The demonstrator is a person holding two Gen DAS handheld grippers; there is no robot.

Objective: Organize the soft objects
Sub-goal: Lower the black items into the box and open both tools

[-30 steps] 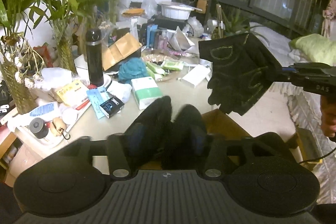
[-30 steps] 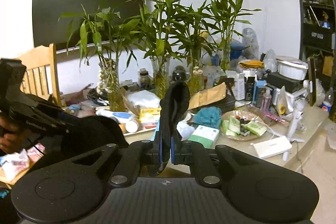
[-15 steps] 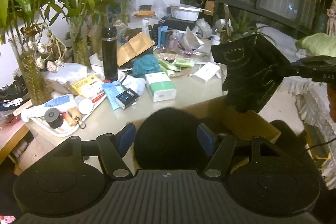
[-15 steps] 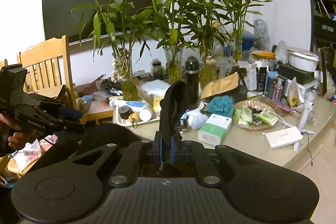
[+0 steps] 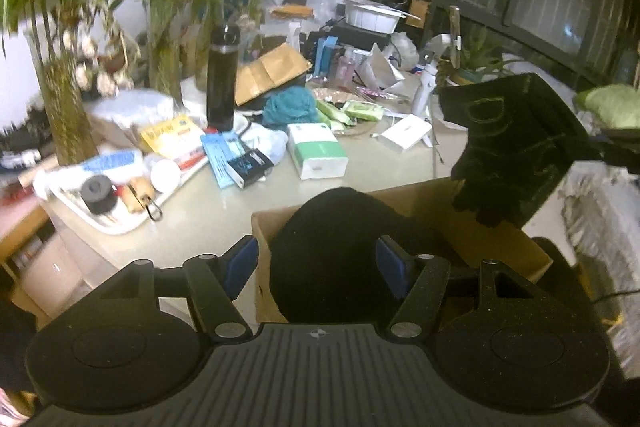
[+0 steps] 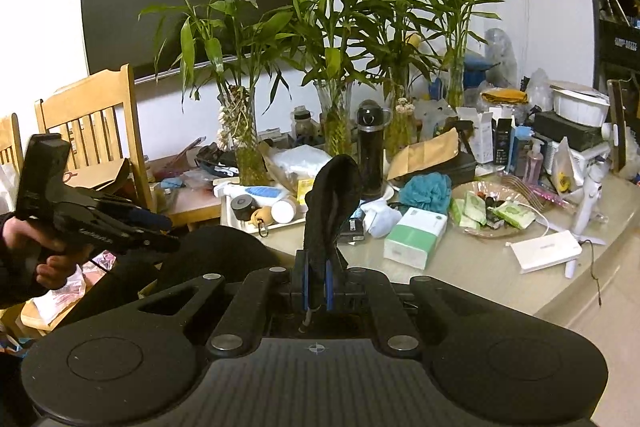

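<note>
1. Left tongs point(image 5: 316, 263), jaws just widened, have dropped over the cardboard box point(image 5: 472, 227); a black bundle point(image 5: 332, 251) sits between the spread pads.
2. Right tongs point(image 6: 316, 287) stay pinching a black glove point(image 6: 332, 195).
3. Beyond, a cluttered bench point(image 5: 200, 219) with bamboo vases.

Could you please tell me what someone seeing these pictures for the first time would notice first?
Probably the black glove dangling in mid-air at the right, pinched shut in the right tongs, above an open cardboard box. Next, the black rounded soft item between the left tongs' parted blue pads over that box. Behind them, bamboo plants in glass vases line the cluttered table.
</note>
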